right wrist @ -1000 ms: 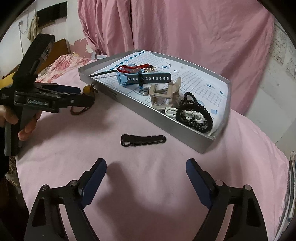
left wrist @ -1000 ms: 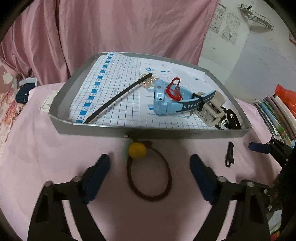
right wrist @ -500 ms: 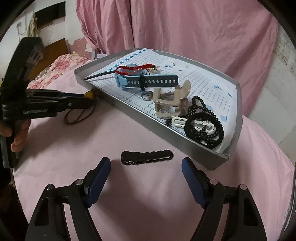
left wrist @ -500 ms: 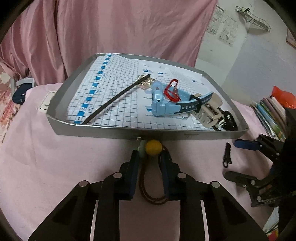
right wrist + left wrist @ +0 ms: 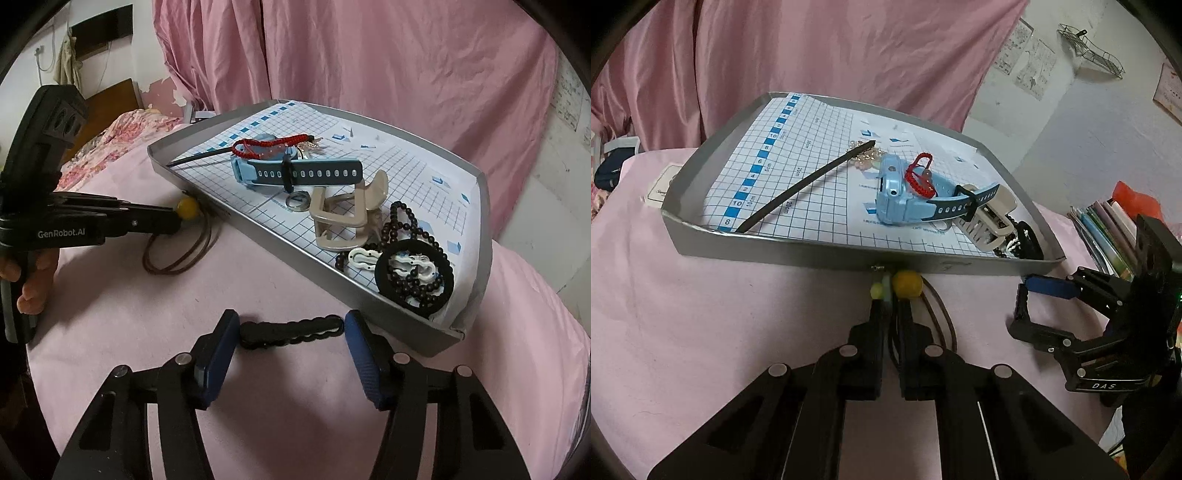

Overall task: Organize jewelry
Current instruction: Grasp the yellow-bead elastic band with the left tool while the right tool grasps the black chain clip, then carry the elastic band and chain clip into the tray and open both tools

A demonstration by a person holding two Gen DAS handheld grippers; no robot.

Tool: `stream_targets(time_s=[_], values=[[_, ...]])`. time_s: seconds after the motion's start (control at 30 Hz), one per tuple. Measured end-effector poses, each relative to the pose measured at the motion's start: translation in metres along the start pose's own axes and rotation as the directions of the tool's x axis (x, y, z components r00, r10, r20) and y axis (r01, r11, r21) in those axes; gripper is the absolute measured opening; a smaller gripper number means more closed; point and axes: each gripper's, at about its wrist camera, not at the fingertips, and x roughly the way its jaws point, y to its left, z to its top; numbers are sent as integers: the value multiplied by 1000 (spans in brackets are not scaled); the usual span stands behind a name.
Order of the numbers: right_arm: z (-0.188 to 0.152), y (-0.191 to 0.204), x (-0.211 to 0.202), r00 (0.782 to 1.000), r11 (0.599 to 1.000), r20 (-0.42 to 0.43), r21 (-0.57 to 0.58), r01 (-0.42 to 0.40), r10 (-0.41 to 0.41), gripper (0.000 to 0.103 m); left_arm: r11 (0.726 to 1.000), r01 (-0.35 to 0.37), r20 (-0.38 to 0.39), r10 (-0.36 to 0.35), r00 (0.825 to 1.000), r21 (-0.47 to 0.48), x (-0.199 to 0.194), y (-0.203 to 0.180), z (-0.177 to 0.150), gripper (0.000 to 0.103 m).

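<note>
- Brown cord necklace: near part of the loop is hidden behind the left gripper fingers.
- Bead bracelet: mostly blocked by the beige hair claw in the left wrist view.
- Small print on the grid sheet can't be read.
- Book stack is partly covered by the right gripper body.

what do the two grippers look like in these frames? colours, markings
Both are black handheld linkage frames with silver pivot bolts. The right gripper has textured blue pads on its fingers. In the left wrist view its body reads "DAS". The left gripper has a black body printed "GenRobot.AI" in white, seen from the right wrist. No cables visible.
</note>
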Motion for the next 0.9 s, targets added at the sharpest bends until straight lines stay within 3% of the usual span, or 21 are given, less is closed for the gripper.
stream_targets(time_s=[0.4,0.7,0.9], values=[[0,2,-1,1000,1000,2,4,-8,8,56,999,12,-3,-12,1000,29,0,-7,-2,4],[-5,7,-5,1000,1000,11,7,-20,20,56,992,-57,63,50,997,116,-13,-30,-14,4],[-8,9,-18,998,1000,65,5,13,-13,56,986,-83,133,63,989,145,-25,-38,-20,4]])
